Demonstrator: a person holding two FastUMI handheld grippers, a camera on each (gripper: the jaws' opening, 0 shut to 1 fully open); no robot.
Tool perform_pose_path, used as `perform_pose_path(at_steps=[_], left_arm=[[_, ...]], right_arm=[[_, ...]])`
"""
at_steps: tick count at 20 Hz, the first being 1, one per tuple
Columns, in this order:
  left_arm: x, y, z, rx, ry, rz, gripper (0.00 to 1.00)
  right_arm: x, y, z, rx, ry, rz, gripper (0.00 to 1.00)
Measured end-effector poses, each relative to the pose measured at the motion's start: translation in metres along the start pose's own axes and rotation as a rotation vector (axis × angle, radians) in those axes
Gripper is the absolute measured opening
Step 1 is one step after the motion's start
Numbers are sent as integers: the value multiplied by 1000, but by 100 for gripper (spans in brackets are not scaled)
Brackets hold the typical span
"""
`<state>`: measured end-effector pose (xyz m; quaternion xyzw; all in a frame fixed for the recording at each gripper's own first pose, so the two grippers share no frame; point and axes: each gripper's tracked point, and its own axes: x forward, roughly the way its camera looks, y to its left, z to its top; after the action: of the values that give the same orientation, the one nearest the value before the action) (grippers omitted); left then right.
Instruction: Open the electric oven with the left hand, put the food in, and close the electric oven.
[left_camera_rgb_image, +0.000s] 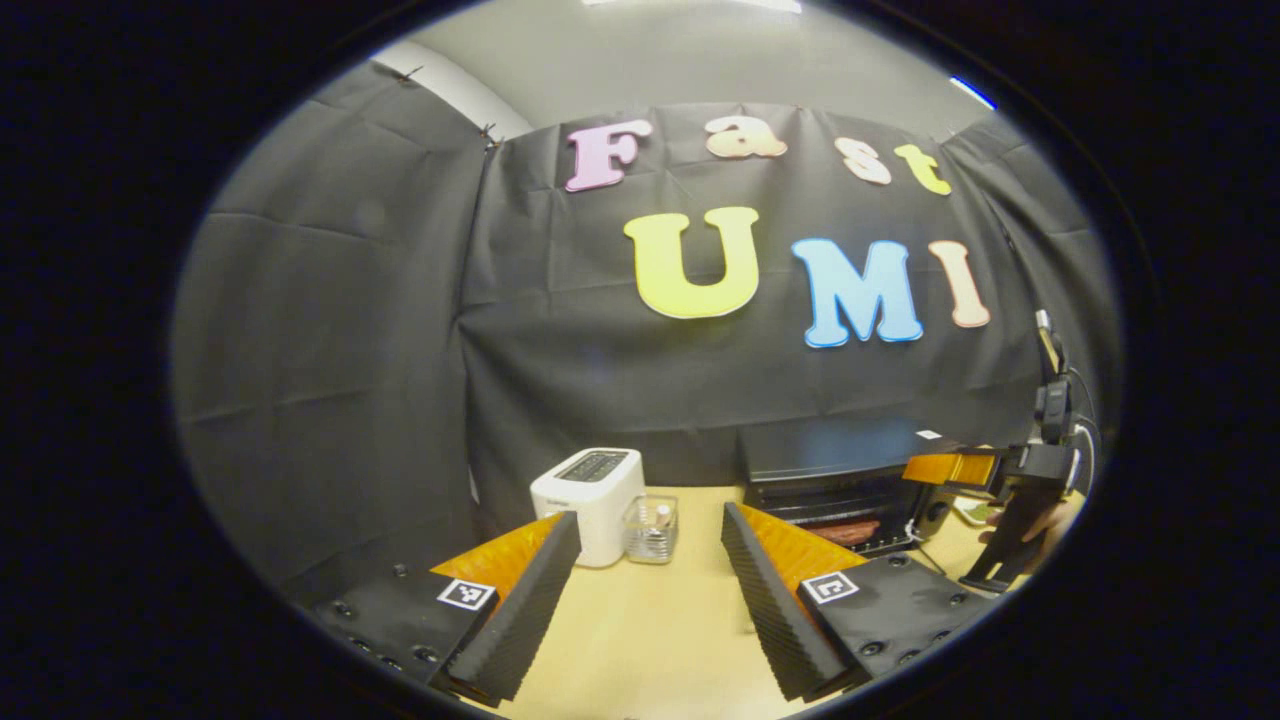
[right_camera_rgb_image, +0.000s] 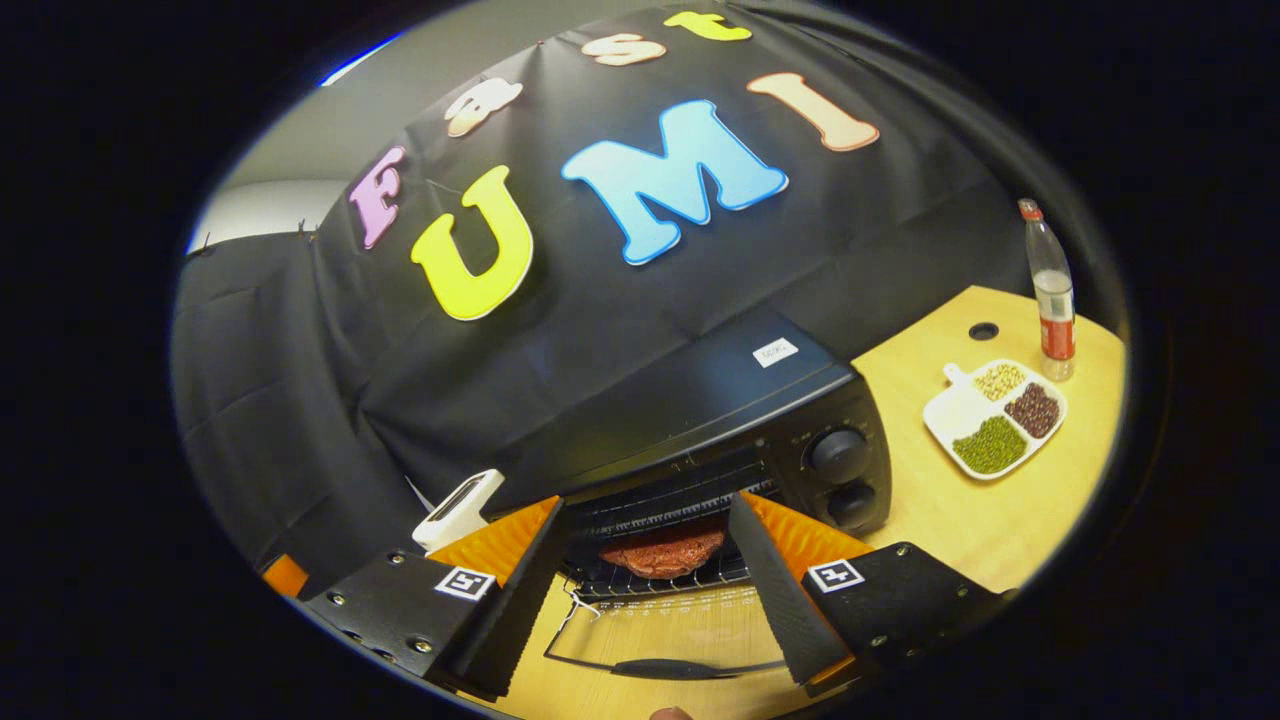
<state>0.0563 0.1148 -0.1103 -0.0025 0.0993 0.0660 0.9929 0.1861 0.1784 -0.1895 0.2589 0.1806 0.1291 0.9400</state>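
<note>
Right tool (right_camera_rgb_image: 645, 590): jaws apart, empty, sitting just in front of the oven mouth. Food (right_camera_rgb_image: 662, 552), a reddish patty, lies on the rack inside the electric oven (right_camera_rgb_image: 700, 420), framed between the fingers but not touched. Door (right_camera_rgb_image: 665, 640) is folded down flat toward the near side, handle at the near edge. So the food looks placed; judging by that, closing is what's left.

Left tool (left_camera_rgb_image: 650, 590): jaws apart, empty, over bare worktop (left_camera_rgb_image: 650, 640), well left of the oven. Toaster (left_camera_rgb_image: 590, 500) and a small clear container (left_camera_rgb_image: 652, 528) sit at the far side in front of it.

To close well: pull the right tool clear of the door swing first. Bring the left tool in low under the handle, lift along the hinge arc, push till it seats. Don't shove the oven back.

Far right: divided dish of beans (right_camera_rgb_image: 995, 415), bottle (right_camera_rgb_image: 1050, 290), out of the way.
</note>
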Motion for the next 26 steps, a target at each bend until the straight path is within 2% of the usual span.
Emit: perform_pose_path(at_steps=[5, 6, 8, 11, 13, 19, 23, 24, 25, 26], left_arm=[[0, -45, -5, 2, 7, -75, 90], [0, -53, -7, 5, 10, -89, 100], [2, -68, -13, 3, 19, -116, 90], [5, -88, -23, 8, 34, -147, 90], [7, -102, -33, 12, 50, -170, 90], [8, -144, -78, -10, 168, -248, 90], [9, -168, -121, -13, 296, -282, 90], [8, -173, -131, -16, 327, -292, 100], [8, -178, -139, -23, 354, -304, 96], [8, -185, -148, -32, 377, -318, 96]], right_arm=[[-55, -9, 36, -141, -36, 1, 98], [-67, -11, 44, -164, -51, -3, 98], [-88, -14, 60, -205, -81, -15, 98], [-119, -22, 80, -262, -130, -46, 98], [-137, -33, 88, -293, -152, -96, 98], [-183, -62, 93, -366, -186, -213, 98], [-207, -79, 95, -369, -198, -283, 97], [-212, -82, 95, -367, -200, -293, 97], [-218, -84, 95, -364, -203, -303, 97], [-224, -86, 96, -362, -205, -314, 98]])
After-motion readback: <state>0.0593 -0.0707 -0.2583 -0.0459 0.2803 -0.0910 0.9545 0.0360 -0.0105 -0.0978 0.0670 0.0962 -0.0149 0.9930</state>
